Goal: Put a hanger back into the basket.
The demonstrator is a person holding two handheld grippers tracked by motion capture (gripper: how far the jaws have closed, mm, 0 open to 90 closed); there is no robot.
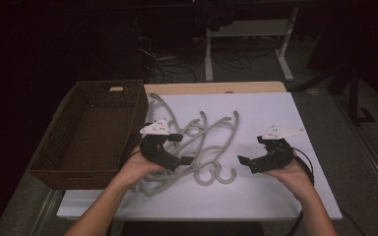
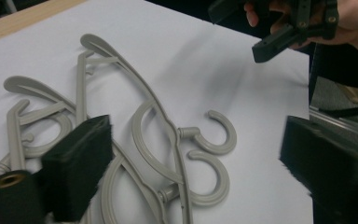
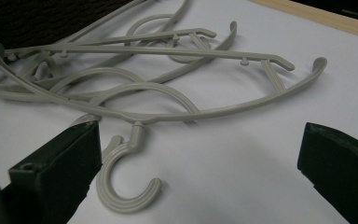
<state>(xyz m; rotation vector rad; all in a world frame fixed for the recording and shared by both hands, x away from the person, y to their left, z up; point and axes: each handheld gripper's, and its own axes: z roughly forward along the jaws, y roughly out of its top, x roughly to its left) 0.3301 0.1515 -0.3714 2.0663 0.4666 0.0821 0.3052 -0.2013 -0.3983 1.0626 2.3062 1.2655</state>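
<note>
High view shows the hangers (image 1: pixel 197 147) all heaped on the tabletop (image 1: pixel 270 196) beside an empty basket (image 1: pixel 96 132), nothing moved yet, left gripper (image 1: pixel 182 149) and right gripper (image 1: pixel 251 153) jaws wide, holding nothing.

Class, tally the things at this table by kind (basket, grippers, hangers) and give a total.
Brown woven basket: 1
Black grippers: 2, the left gripper and the right gripper
Grey hangers: at least 3; the pile is too tangled for an exact count
Total: at least 6
</note>
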